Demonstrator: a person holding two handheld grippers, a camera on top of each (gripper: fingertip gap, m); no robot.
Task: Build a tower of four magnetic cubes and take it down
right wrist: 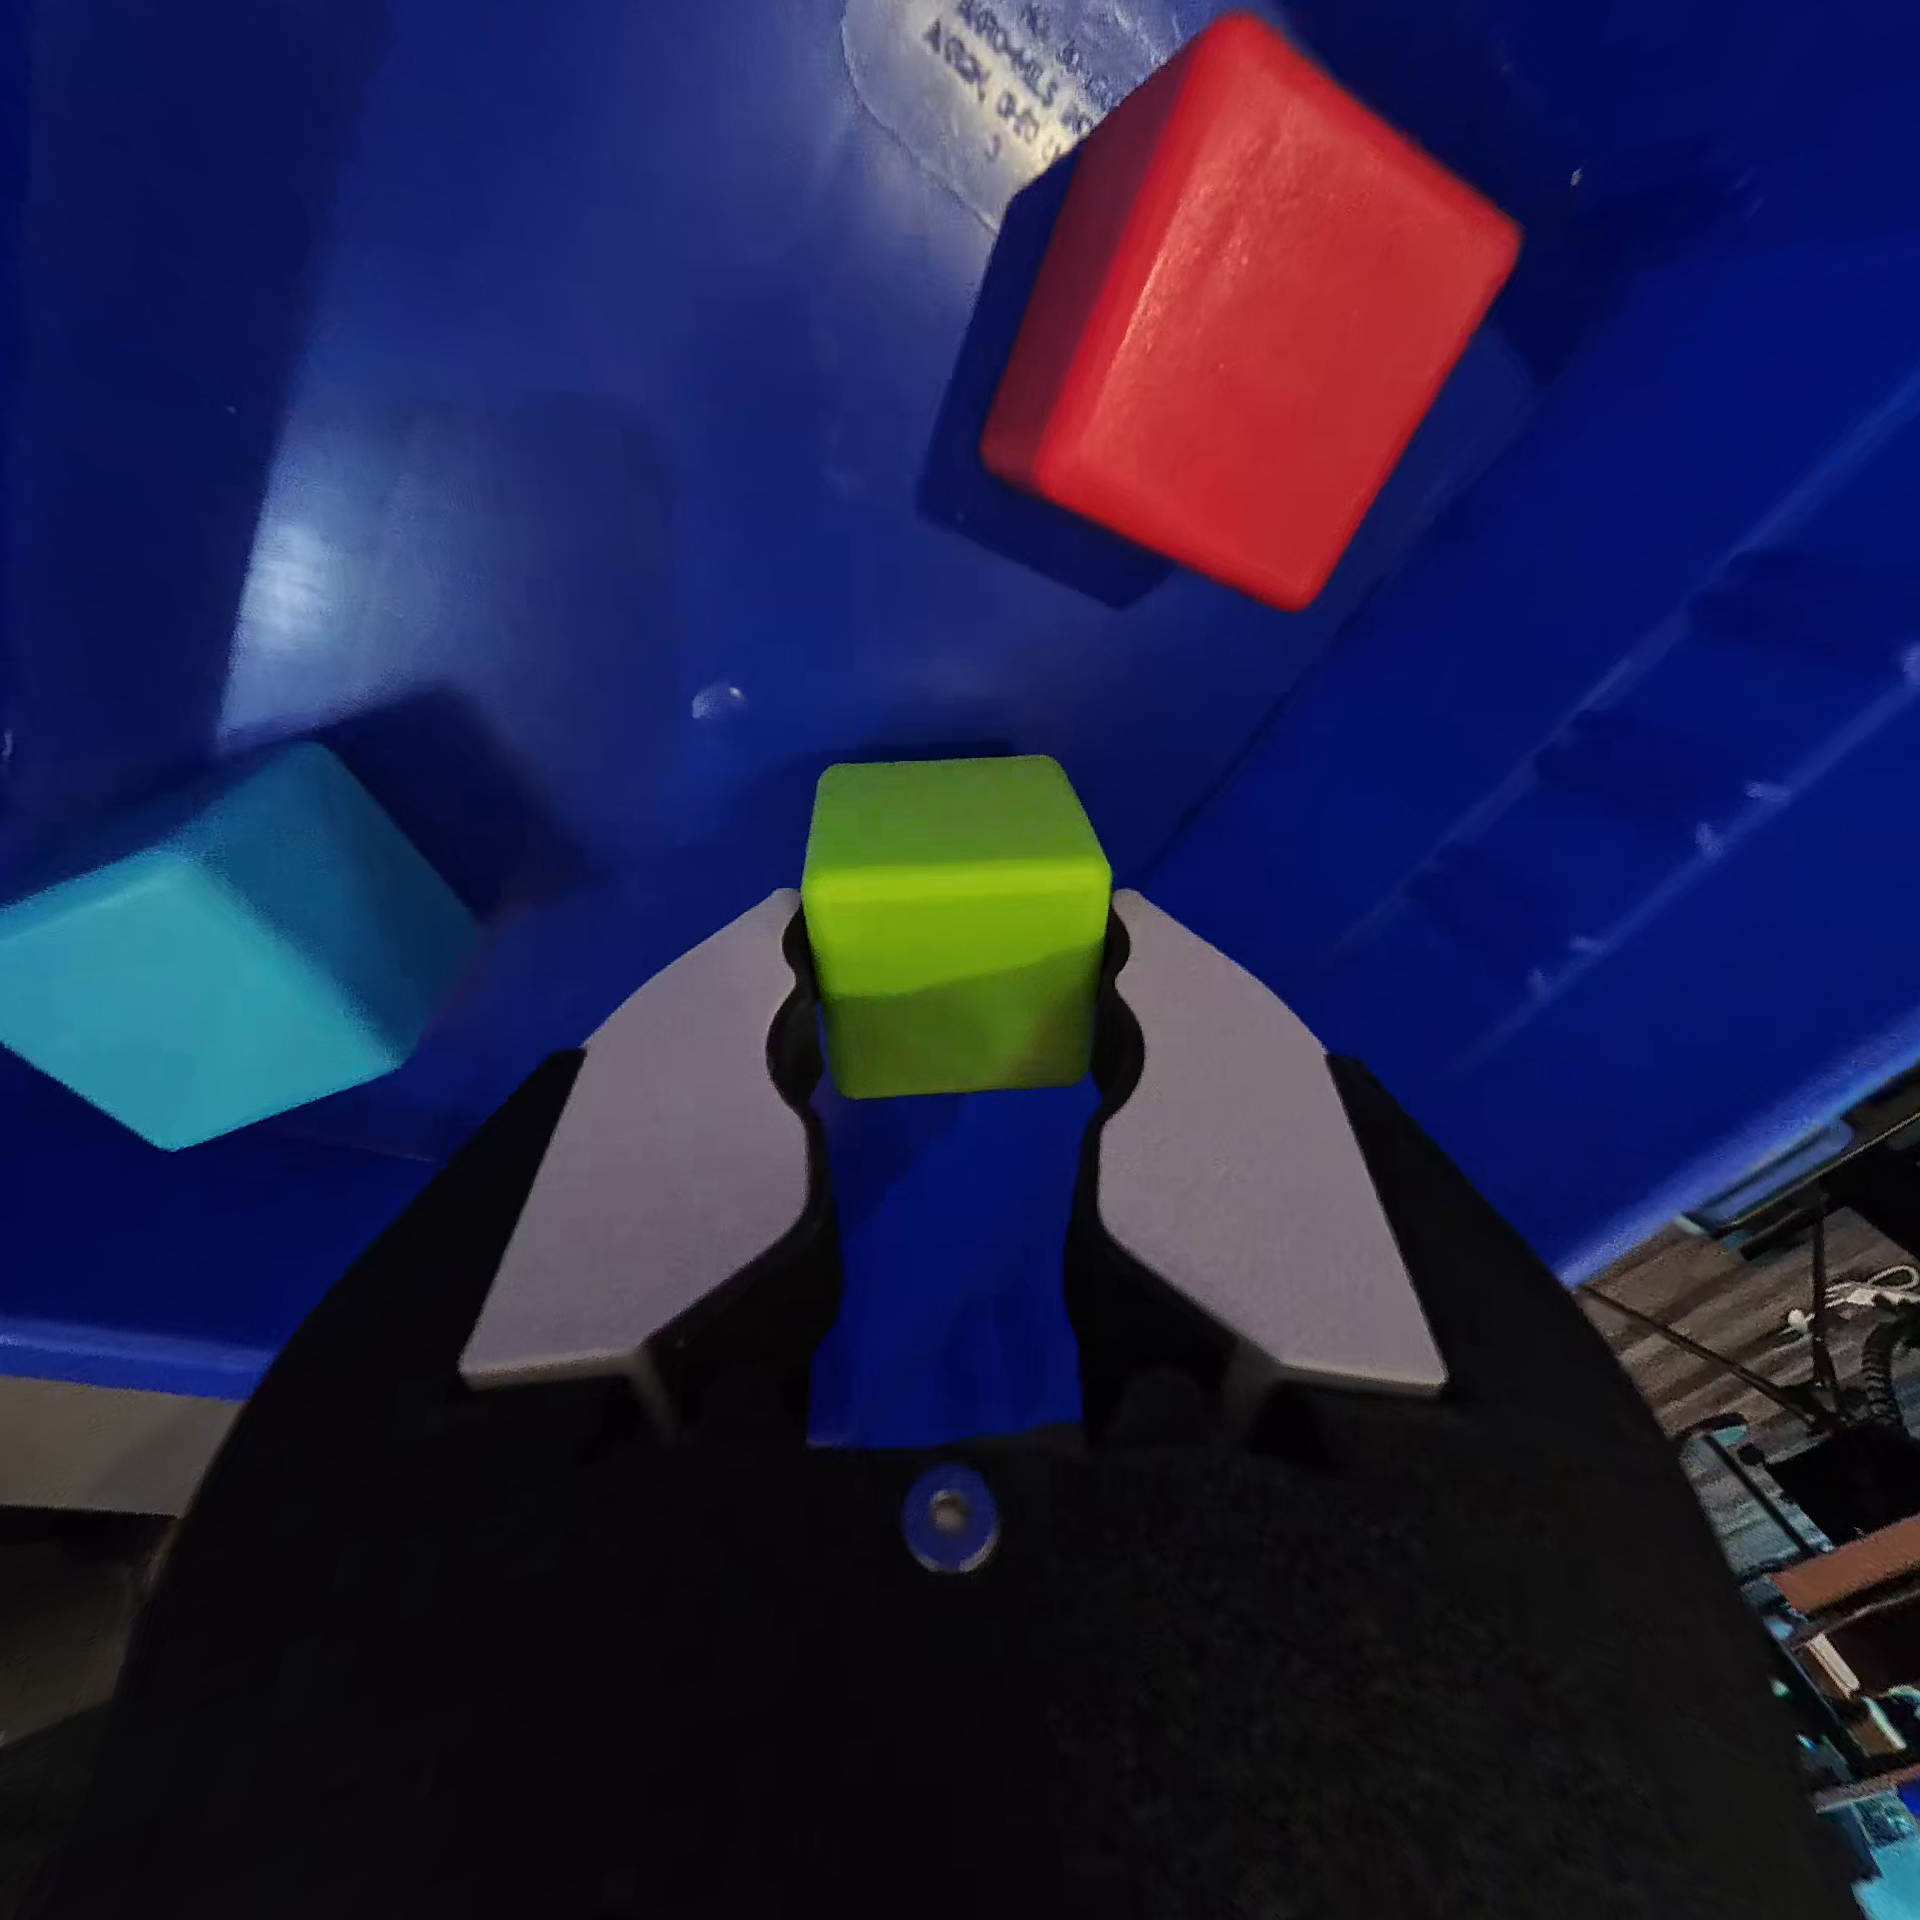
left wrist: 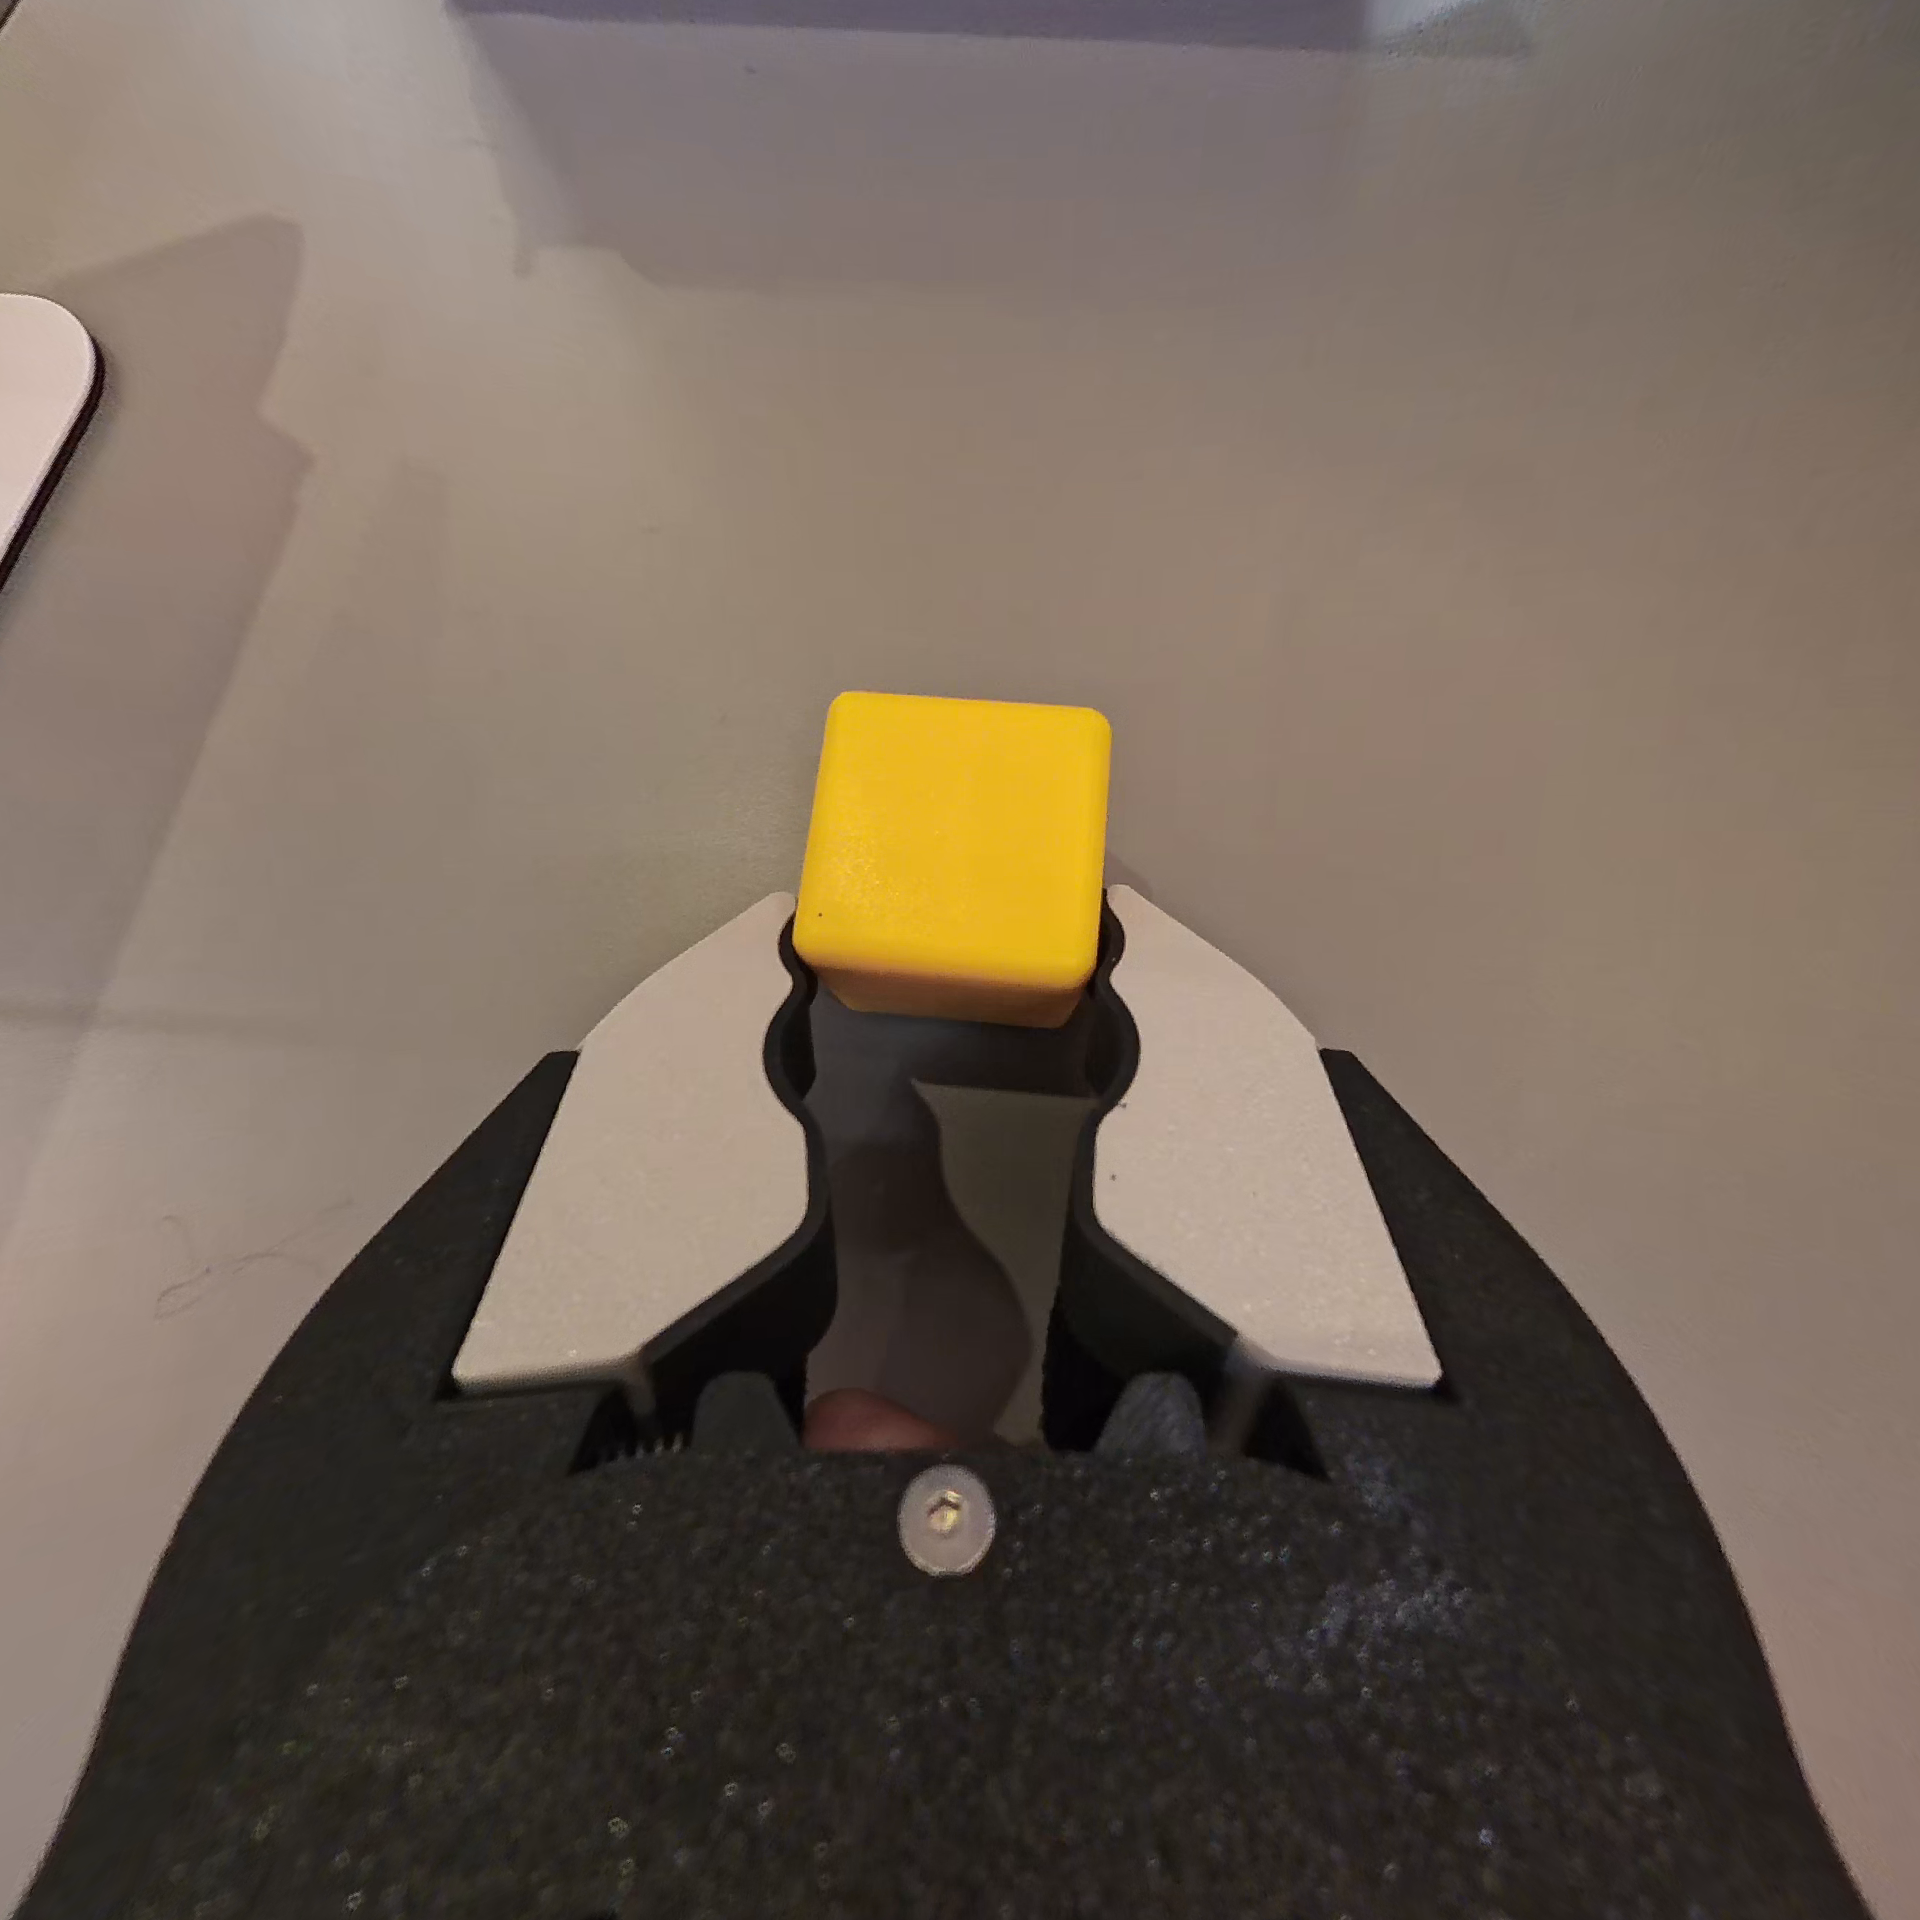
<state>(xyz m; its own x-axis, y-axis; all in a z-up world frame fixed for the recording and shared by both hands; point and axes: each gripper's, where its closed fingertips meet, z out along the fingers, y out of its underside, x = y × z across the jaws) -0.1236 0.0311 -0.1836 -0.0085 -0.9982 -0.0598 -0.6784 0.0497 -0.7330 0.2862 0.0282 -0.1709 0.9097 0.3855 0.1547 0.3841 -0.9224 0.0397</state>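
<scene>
Your left gripper (left wrist: pixel 951 940) is clamped on a yellow plastic cube (left wrist: pixel 951 852); your right gripper (right wrist: pixel 954 940) pinches a lime-green plastic cube (right wrist: pixel 951 925).

In the left wrist view, we cannot see the yellow cube's (left wrist: pixel 951 852) lower faces, nor whether it touches the table (left wrist: pixel 1351 623). A pale, rounded-corner object (left wrist: pixel 36 416) at the far left is cut off by the edge, so we cannot tell its kind. In the right wrist view, the teal cube (right wrist: pixel 208 956) is cut at the left edge and slightly blurred. The red cube (right wrist: pixel 1247 312) is blurred too. Clutter (right wrist: pixel 1787 1455) beyond the blue bin (right wrist: pixel 520 312), near right, is too small to make out.
</scene>
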